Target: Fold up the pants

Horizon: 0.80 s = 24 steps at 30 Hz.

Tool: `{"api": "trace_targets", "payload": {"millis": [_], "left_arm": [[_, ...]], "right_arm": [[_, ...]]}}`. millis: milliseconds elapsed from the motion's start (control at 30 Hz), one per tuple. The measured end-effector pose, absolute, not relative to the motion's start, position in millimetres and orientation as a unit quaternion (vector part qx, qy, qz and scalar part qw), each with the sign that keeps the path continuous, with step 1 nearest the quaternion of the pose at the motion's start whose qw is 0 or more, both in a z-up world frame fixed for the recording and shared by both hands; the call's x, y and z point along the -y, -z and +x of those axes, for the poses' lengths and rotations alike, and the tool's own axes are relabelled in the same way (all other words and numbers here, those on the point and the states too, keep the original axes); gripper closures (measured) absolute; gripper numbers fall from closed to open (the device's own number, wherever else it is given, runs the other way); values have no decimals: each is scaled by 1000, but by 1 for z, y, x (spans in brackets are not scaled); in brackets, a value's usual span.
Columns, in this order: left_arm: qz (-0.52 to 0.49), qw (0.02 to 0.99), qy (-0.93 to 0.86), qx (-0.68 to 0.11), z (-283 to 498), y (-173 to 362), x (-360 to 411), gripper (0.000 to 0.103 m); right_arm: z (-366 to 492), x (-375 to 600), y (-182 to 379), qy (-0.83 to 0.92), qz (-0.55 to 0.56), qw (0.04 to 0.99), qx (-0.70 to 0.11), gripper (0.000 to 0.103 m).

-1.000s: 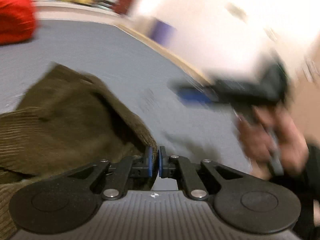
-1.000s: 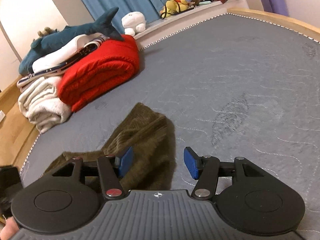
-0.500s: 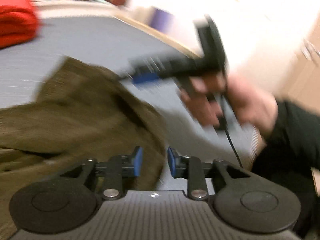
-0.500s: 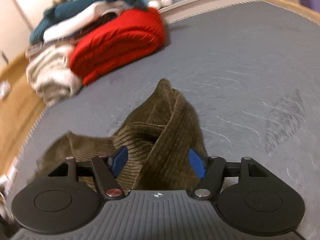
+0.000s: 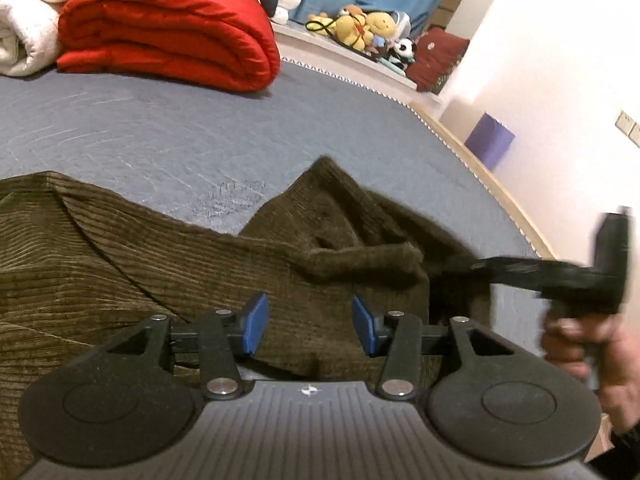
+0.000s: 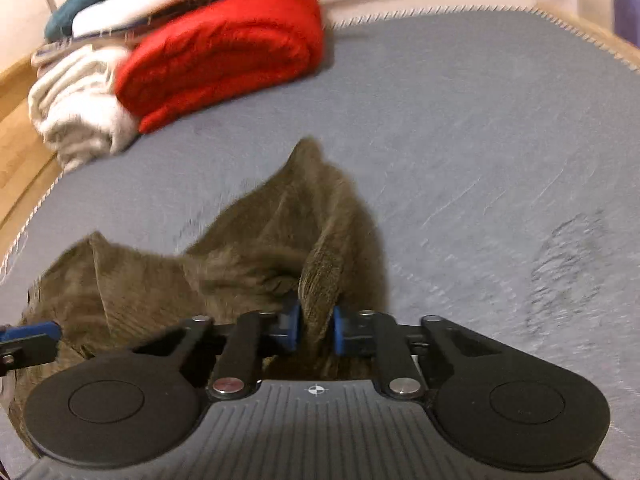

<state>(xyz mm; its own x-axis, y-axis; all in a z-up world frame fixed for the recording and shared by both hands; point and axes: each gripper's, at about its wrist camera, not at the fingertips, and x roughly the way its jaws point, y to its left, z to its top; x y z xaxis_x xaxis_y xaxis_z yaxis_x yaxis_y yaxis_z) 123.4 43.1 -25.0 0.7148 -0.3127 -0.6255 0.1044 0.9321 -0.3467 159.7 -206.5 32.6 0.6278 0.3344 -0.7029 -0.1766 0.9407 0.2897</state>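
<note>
Olive corduroy pants [image 5: 120, 272] lie crumpled on the grey mattress [image 5: 200, 132]. In the left wrist view my left gripper [image 5: 306, 328] hovers just over the cloth, its jaws opening, with nothing pinched between the blue pads. My right gripper [image 6: 316, 328] is closing on a raised fold of the pants [image 6: 260, 240], and its pads press the cloth from both sides. From the left wrist view, that right gripper [image 5: 520, 270] appears blurred at the right, held by a hand [image 5: 592, 352], its tips buried in the cloth.
A folded red blanket [image 5: 168, 28] and a white blanket [image 5: 24, 20] lie at the far side of the mattress. Plush toys [image 5: 360, 28] line a ledge behind. A wooden bed edge [image 5: 500, 196] and a purple box [image 5: 490, 142] stand to the right.
My left gripper went from shut to open and swung to face across the pants. My right gripper moved over a raised fold of the pants and shut on it.
</note>
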Motion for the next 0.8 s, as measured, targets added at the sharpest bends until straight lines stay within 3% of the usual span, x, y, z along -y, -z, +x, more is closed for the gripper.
{"api": "trace_targets", "payload": {"millis": [133,233,433,500,633,800], "left_arm": [[-146,917,117,-351,119,16,-37,52],[-148,917,120,-350,119,15,-38,52],[-138,916,116,-358,114,18,-32,44],[-134,915,109,-363,114,18,-29,42],[-137,916,91,-365,114,20,-27,39],[-145,917,70,-365,114,20,-33,37]], "right_arm": [[126,243,-86,-164,141,909,-357,92],[81,259,-119,-188,114,915,-339,92],[30,279,-103,-256,-6,861,-439,89],[27,292,-89,-227,-13,862,-453,82],[48,327,-87,-153,67,889,-426,27],[94,339,-63,-92,131,896,-413,22]]}}
